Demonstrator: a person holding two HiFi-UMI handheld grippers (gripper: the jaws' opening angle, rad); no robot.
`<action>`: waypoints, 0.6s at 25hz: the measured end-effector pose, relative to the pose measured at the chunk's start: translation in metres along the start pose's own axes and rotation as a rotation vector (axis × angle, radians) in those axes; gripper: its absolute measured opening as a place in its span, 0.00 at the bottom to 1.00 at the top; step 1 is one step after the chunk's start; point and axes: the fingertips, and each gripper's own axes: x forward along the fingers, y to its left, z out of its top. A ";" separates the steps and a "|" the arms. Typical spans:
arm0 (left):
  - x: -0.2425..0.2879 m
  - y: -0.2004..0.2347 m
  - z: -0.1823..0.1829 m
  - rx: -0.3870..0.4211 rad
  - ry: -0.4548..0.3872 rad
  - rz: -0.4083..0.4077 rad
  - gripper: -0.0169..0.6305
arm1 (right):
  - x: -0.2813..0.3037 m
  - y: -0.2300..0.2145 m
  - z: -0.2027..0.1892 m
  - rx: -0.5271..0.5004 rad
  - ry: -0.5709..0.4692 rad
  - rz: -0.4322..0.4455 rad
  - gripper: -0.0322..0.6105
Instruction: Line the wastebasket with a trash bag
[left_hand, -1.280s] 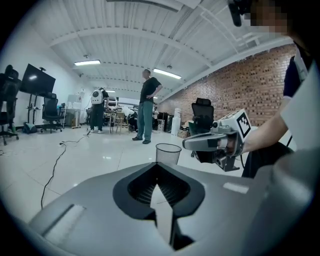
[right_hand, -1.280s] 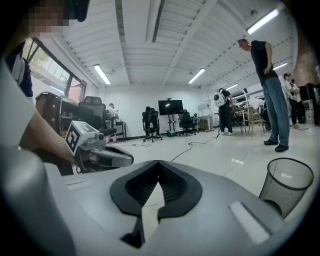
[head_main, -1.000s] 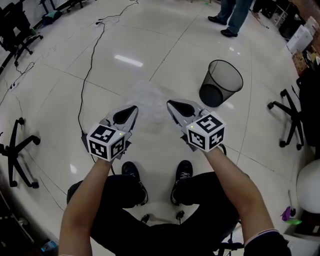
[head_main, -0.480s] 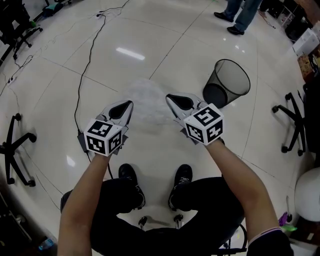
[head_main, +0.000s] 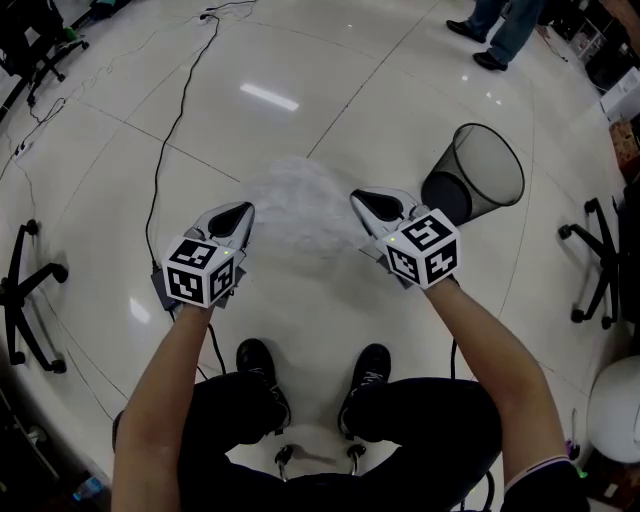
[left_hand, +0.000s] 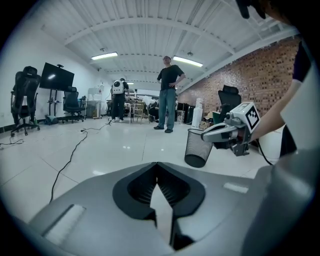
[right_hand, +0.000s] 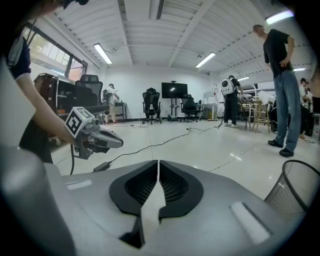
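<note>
A crumpled translucent white trash bag (head_main: 298, 215) seems to lie on the pale floor, below and just beyond both grippers; neither gripper view shows it. My left gripper (head_main: 243, 208) hovers over the bag's left edge, its jaws shut with nothing between them (left_hand: 157, 165). My right gripper (head_main: 358, 197) is over the bag's right edge. Its jaws have just been opening and stand a narrow slit apart, empty (right_hand: 158, 162). The black mesh wastebasket (head_main: 475, 185) stands on the floor to the right of the right gripper, also visible as the wastebasket (left_hand: 196, 147) and the wastebasket (right_hand: 295, 192).
A black cable (head_main: 170, 140) runs across the floor on the left. Office chairs stand at the left (head_main: 25, 290) and right (head_main: 600, 260) edges. A person (left_hand: 168, 95) stands beyond the basket. My own shoes (head_main: 262, 365) are below the grippers.
Both grippers have sunk toward the floor and the bag, which looks larger now. The head view has tipped forward, so the basket sits further right.
</note>
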 end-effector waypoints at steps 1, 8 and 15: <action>0.003 0.004 -0.006 -0.004 0.011 0.003 0.04 | 0.004 -0.003 -0.004 0.001 0.006 0.003 0.07; 0.019 0.025 -0.046 -0.016 0.079 0.002 0.14 | 0.021 -0.017 -0.038 0.016 0.049 0.021 0.14; 0.021 0.043 -0.101 0.034 0.169 0.036 0.22 | 0.024 -0.019 -0.085 0.017 0.100 0.011 0.16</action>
